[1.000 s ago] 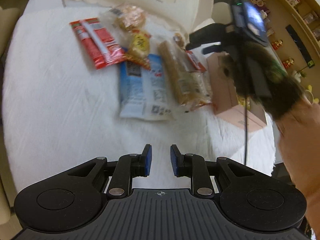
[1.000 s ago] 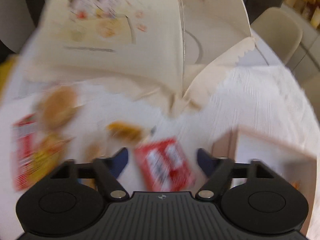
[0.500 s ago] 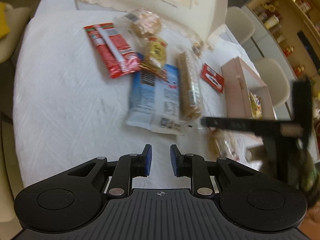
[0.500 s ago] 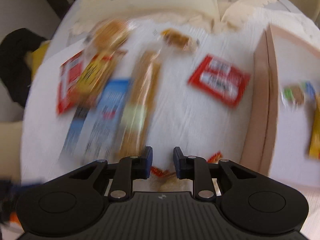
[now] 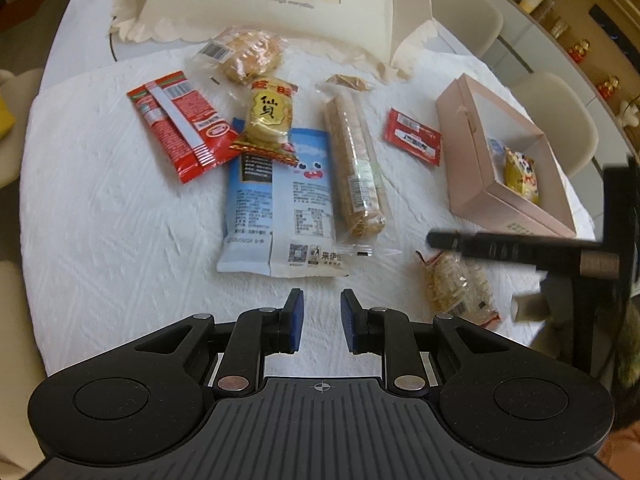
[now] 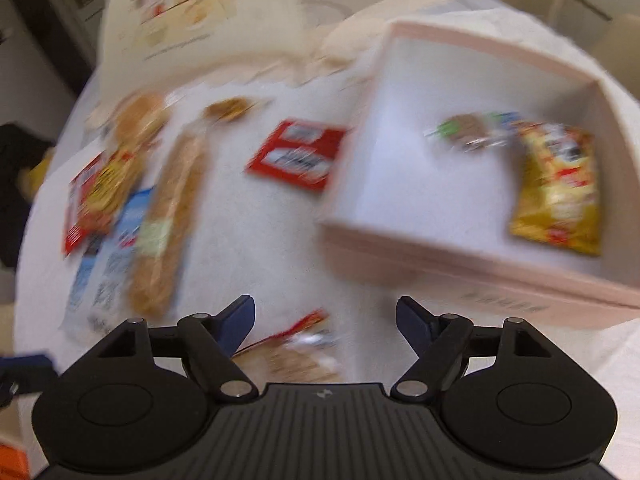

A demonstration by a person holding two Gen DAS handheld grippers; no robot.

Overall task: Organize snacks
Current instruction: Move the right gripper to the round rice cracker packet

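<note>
Several snack packs lie on a white tablecloth: a blue pack (image 5: 282, 204), a long biscuit sleeve (image 5: 354, 168), a red pack (image 5: 180, 124), a yellow rice cracker pack (image 5: 270, 114), a small red packet (image 5: 412, 136) and a clear cracker pack (image 5: 456, 288). A pink box (image 5: 480, 196) at the right holds a yellow pack (image 6: 560, 188) and a small candy (image 6: 468, 132). My left gripper (image 5: 322, 320) is nearly shut and empty, near the blue pack's front edge. My right gripper (image 6: 324, 320) is open, just above the clear cracker pack (image 6: 296, 356); the view is blurred.
A cream food cover (image 5: 280, 0) stands at the back of the table. A round pastry pack (image 5: 244, 56) and a small wrapped snack (image 5: 348, 82) lie in front of it. Chairs (image 5: 556, 120) and shelves (image 5: 580, 20) are at the right.
My right gripper has opened wide from nearly shut and moved right and down over the clear cracker pack. The left gripper has hardly moved.
</note>
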